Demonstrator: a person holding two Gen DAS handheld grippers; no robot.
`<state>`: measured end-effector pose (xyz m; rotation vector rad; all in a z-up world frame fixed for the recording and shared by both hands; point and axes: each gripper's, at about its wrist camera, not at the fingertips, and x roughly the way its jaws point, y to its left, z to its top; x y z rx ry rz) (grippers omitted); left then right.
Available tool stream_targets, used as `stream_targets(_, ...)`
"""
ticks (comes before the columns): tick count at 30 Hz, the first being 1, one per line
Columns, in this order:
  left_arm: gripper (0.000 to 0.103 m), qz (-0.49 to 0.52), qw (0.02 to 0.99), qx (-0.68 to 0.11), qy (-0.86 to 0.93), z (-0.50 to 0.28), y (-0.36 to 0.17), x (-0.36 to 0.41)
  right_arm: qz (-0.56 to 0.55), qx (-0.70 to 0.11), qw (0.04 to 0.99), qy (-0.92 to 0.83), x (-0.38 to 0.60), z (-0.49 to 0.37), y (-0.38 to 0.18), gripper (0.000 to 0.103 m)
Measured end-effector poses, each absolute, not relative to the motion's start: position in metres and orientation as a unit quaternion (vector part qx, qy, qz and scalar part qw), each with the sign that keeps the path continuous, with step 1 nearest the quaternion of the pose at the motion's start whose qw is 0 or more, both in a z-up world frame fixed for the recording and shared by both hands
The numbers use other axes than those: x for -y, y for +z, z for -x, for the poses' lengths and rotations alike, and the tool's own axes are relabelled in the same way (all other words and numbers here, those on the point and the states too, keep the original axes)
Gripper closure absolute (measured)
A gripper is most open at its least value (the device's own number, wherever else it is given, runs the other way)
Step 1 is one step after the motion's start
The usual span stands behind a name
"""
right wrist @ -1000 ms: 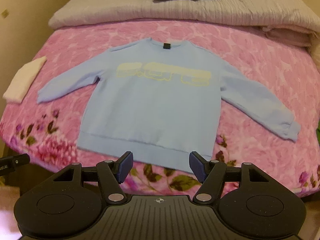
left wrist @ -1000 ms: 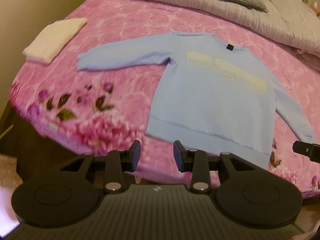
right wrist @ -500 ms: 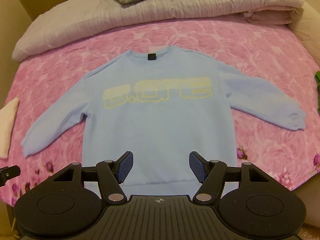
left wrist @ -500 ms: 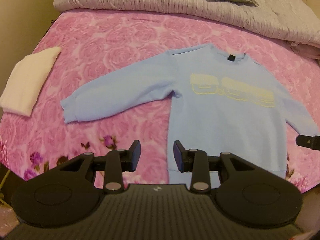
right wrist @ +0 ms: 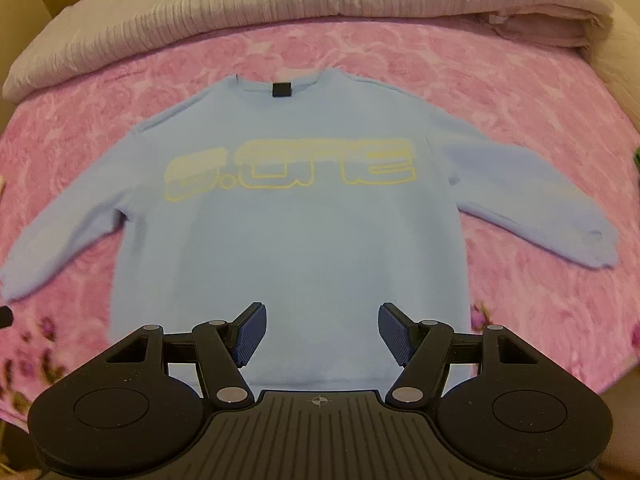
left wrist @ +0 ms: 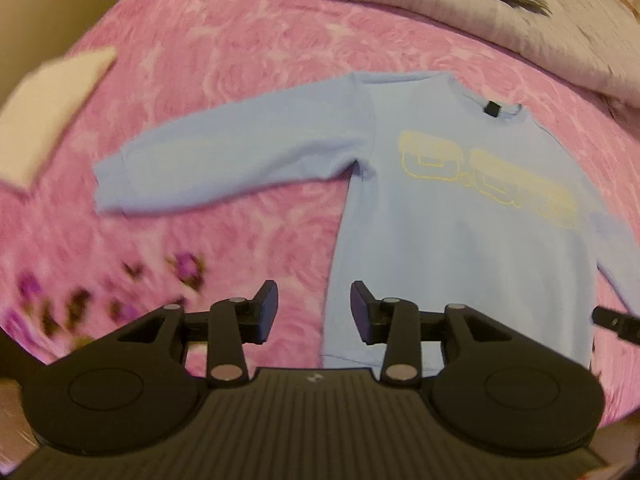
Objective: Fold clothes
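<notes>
Sweatshirt (right wrist: 288, 248) — light blue, flat and face-up on the bed (right wrist: 520, 80), sleeves spread. Left hand-held gripper (left wrist: 312, 306) and right hand-held gripper (right wrist: 320, 330) — both released, empty, above the hem. Best handling, by judgement: pinch one sleeve cuff, fold inward.

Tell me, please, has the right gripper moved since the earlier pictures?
Yes. The right gripper has advanced over the bed toward the light blue sweatshirt, whose hem now sits beneath its open fingers.

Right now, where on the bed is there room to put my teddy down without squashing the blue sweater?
Bare pink bedspread lies between the sweater collar and the grey quilt. In the left view, more lies between the spread sleeve and the folded white cloth, and below that sleeve. The middle is crowded: body and both sleeves cover it.
</notes>
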<state>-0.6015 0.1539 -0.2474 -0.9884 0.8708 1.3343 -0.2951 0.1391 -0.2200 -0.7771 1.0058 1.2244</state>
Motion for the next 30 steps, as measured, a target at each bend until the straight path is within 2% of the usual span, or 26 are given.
stream_targets(6, 0.068, 0.461, 0.592, -0.295, 0.592, 0.598, -0.324, -0.128, 0.308, -0.431, 0.609, 0.591, -0.129, 0.257, -0.306, 0.037)
stream_targets(13, 0.068, 0.440, 0.633, -0.231, 0.594, 0.595, -0.369, -0.110, 0.205, -0.418, 0.624, 0.628, -0.087, 0.214, -0.354, 0.037)
stream_targets(17, 0.068, 0.418, 0.664, -0.201, 0.587, 0.604, -0.374, -0.082, 0.170, -0.397, 0.649, 0.626, -0.051, 0.206, -0.362, 0.037)
stream_targets(22, 0.067, 0.441, 0.658, -0.198, 0.577, 0.635, -0.364, -0.042, 0.166, -0.369, 0.683, 0.609, 0.001, 0.217, -0.347, 0.037)
stream_targets(30, 0.067, 0.483, 0.631, -0.116, 0.595, 0.693, -0.367, -0.011, 0.157, -0.389, 0.673, 0.609, 0.031, 0.229, -0.327, 0.037)
